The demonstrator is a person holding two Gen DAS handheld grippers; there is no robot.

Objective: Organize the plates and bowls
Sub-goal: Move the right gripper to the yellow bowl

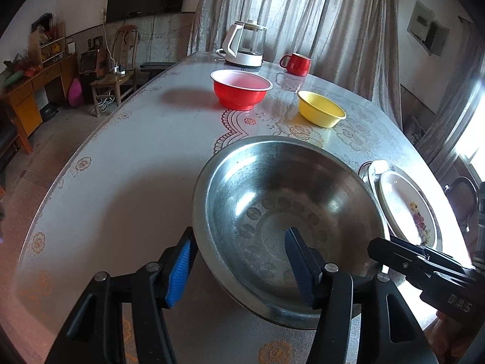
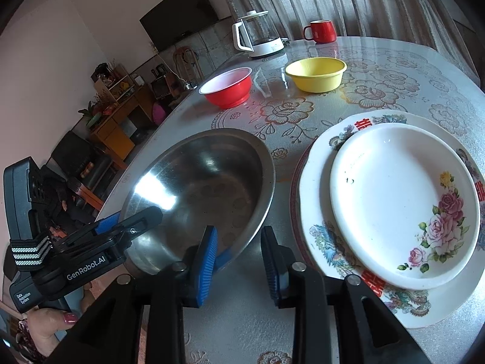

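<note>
A large steel bowl (image 1: 282, 212) stands near the table's front edge; it also shows in the right wrist view (image 2: 206, 188). My left gripper (image 1: 239, 261) is open and straddles its near rim, one finger outside and one inside. My right gripper (image 2: 239, 261) is open and empty just right of the steel bowl. A small white floral plate (image 2: 403, 200) lies stacked on a larger patterned plate (image 2: 327, 236) to the right. A red bowl (image 1: 241, 88) and a yellow bowl (image 1: 320, 108) stand further back.
A glass kettle with a white base (image 1: 245, 45) and a red mug (image 1: 297, 63) stand at the far end of the table (image 1: 136, 157). Curtains hang behind them. The table's left edge drops to the floor, with chairs and a desk beyond.
</note>
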